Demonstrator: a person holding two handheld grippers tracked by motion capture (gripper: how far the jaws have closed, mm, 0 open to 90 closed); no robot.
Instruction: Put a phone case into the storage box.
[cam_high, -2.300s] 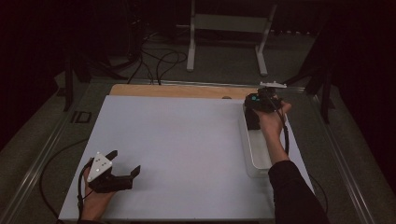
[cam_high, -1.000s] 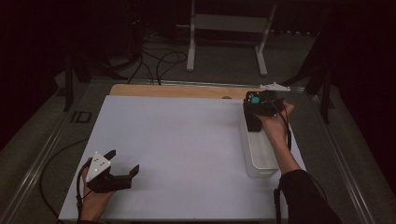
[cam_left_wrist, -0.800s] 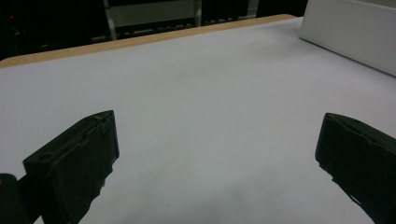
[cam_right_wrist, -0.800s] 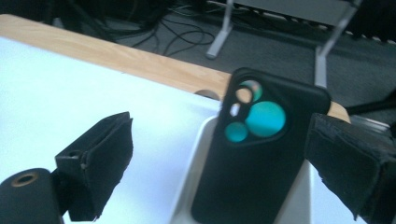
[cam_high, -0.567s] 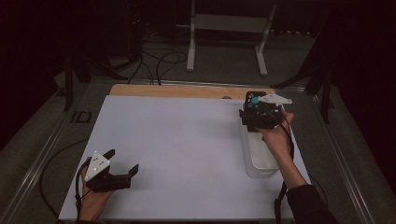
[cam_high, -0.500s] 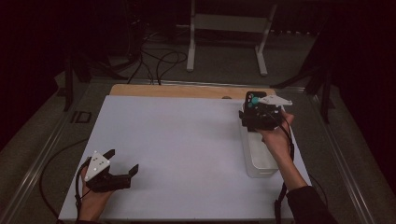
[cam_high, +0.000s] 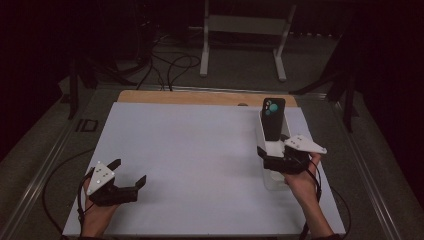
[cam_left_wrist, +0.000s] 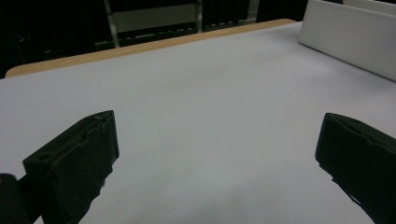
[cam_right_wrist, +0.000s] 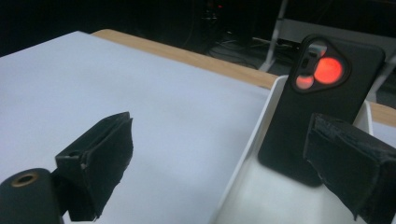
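Observation:
A black phone (cam_high: 273, 119) with round camera lenses stands upright, leaning in the far end of a long white tray (cam_high: 260, 136) at the table's right. In the right gripper view the phone (cam_right_wrist: 322, 98) rises from the tray (cam_right_wrist: 252, 140) just beyond the jaws. My right gripper (cam_high: 274, 149) hovers over the tray's near half, short of the phone, open, with nothing between its jaws (cam_right_wrist: 219, 158). At the front left, my left gripper (cam_high: 131, 170) rests on the white mat (cam_high: 200, 150), open and holding nothing (cam_left_wrist: 215, 154).
The white mat covers most of the table; a wooden strip (cam_high: 200, 97) shows along its far edge. The tray's side wall (cam_left_wrist: 345, 42) appears far off in the left gripper view. A metal stand (cam_high: 240, 45) and cables lie on the floor beyond.
My right gripper has let go of the phone and pulled back toward the person along the tray. The phone now stands alone at the tray's far end. The left gripper has not moved.

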